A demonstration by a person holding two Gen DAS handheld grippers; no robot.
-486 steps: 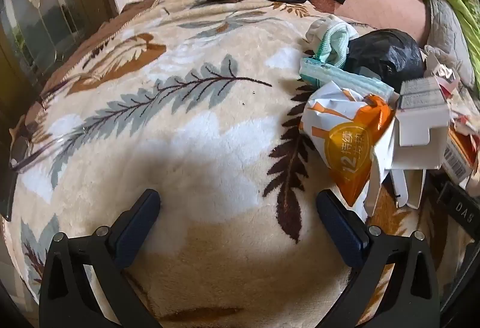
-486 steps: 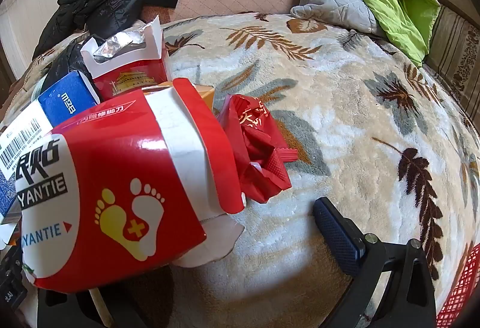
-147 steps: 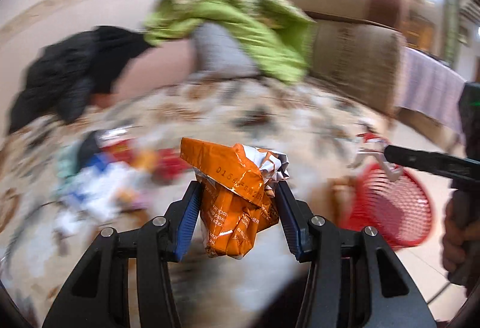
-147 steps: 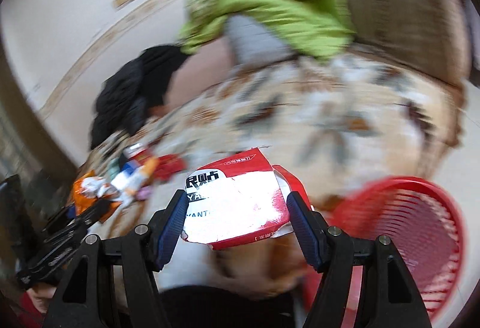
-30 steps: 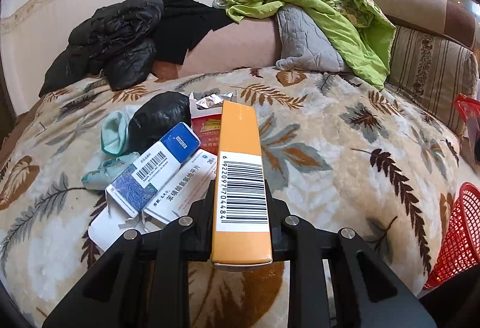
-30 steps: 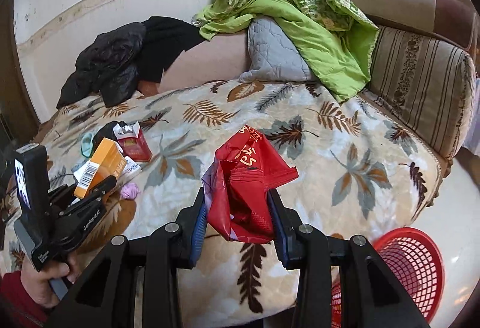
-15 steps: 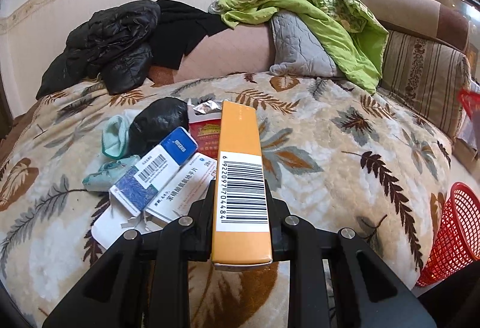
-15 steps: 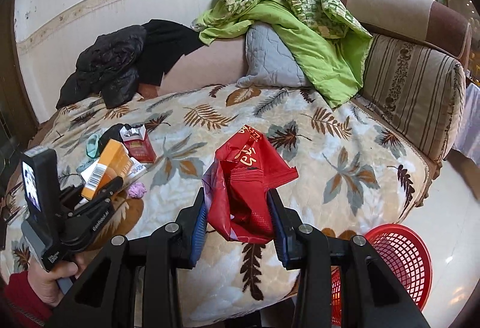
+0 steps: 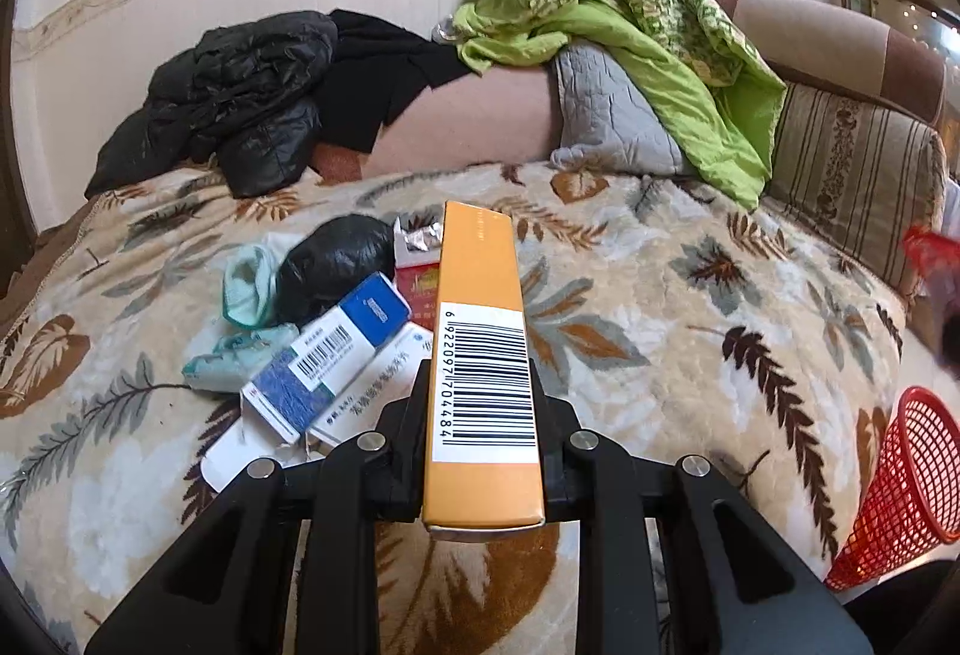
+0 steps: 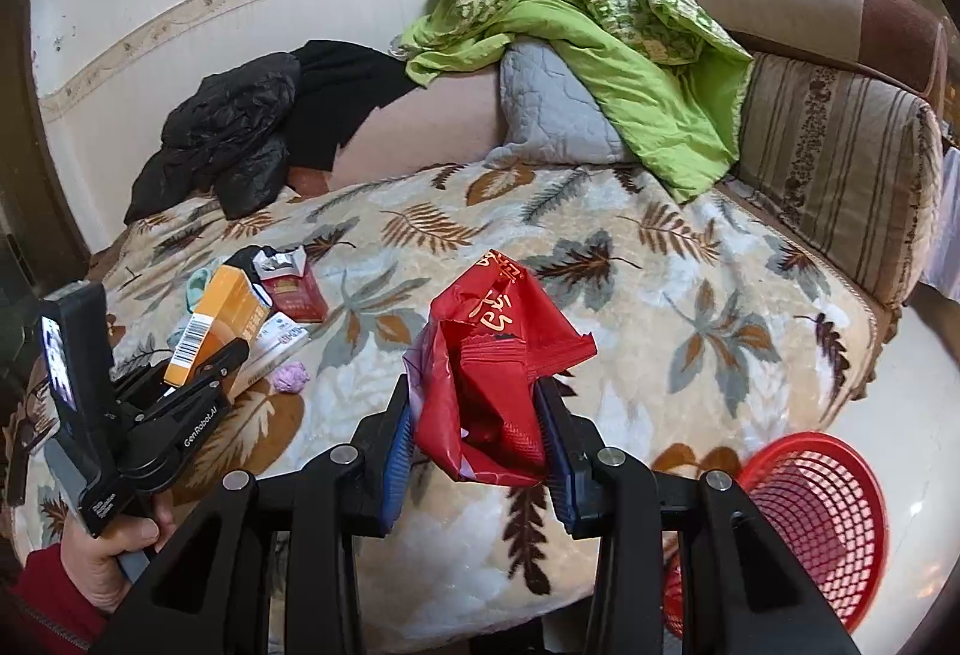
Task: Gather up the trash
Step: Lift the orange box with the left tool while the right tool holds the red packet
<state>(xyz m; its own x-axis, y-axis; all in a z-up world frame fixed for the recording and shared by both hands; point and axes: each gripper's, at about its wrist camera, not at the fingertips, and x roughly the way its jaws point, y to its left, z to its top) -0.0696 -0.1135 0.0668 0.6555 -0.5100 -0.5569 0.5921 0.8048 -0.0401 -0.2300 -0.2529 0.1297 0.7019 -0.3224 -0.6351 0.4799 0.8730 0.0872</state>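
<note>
My left gripper (image 9: 480, 385) is shut on a long orange box (image 9: 480, 355) with a barcode, held above the bed's front edge; it also shows in the right wrist view (image 10: 219, 313). My right gripper (image 10: 477, 415) is shut on a crumpled red wrapper (image 10: 498, 355), held over the bed edge. A red mesh basket (image 10: 810, 523) stands on the floor at the lower right, and shows in the left wrist view (image 9: 900, 487). Remaining trash lies on the leaf-print blanket (image 9: 660, 307): a blue and white box (image 9: 327, 355), a black bag (image 9: 336, 265), a red carton (image 10: 294, 289).
A small pink wad (image 10: 291, 376) lies on the blanket. Black jackets (image 9: 240, 91), a grey pillow (image 9: 606, 115) and a green quilt (image 9: 630, 25) pile at the back. A striped sofa arm (image 10: 840, 163) is on the right. White floor lies beyond the basket.
Both grippers have drawn back and risen slightly from the bed, each keeping its item. The basket shows more fully at the lower right.
</note>
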